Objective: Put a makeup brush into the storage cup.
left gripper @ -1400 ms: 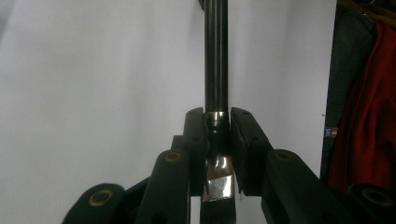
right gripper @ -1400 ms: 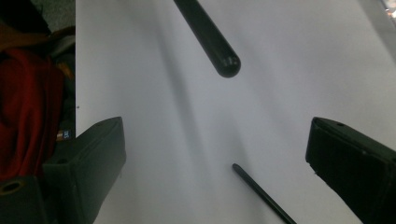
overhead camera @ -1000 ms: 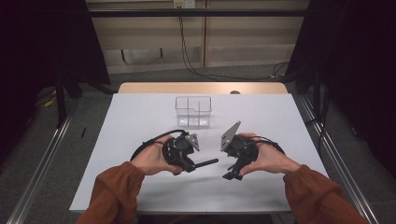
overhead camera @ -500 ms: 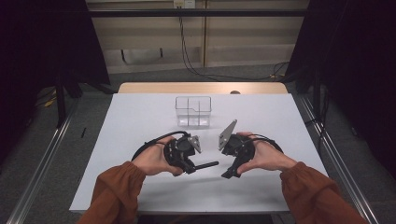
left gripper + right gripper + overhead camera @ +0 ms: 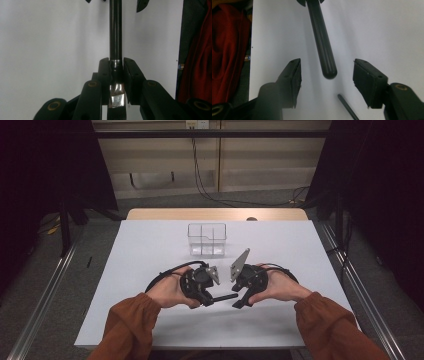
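Table (image 5: 150, 250), white; clear box (image 5: 207, 239) beyond both grippers, untouched. Left gripper (image 5: 212, 298): clamped on pen (image 5: 115, 32), barrel pointing at right gripper (image 5: 239, 301). Right jaws just been closing, pen tip between, unpressed. Handover begun, binning pending

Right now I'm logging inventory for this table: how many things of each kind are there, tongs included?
Black slim handle-like rod, in left tongs: 1
Clear plastic divided box: 1
Black hand-held tongs, left and right: 2
Total: 4
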